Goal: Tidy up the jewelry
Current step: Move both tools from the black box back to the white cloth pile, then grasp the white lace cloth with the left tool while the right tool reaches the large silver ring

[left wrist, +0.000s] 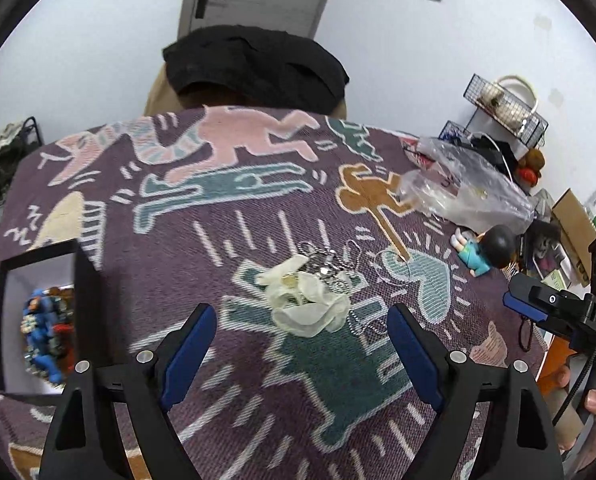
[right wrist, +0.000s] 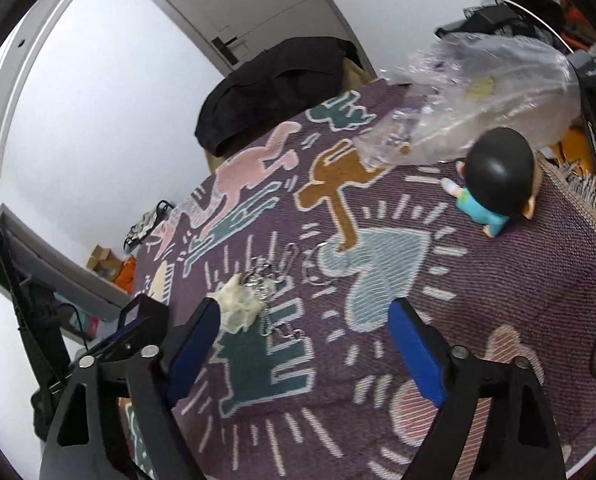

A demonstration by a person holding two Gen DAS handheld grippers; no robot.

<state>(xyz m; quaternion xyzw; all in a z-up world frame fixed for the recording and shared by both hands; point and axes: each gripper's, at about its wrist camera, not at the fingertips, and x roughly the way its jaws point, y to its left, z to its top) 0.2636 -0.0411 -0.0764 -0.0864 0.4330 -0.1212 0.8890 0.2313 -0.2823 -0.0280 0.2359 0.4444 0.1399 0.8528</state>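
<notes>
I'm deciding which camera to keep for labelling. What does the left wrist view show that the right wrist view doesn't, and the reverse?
Only the left wrist view looks into the black-framed box of blue toys and shows the wire rack on the wall. Only the right wrist view shows the blanket's fringe. Both show the heap of silver chains beside the cream organza pouch, the clear plastic bag, the doll, and open jaws holding nothing.

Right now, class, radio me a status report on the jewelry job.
Left gripper open, empty. Right gripper open, empty. Jewelry pile loose on cloth, untouched. Cream pouch overlapping the chains.
</notes>
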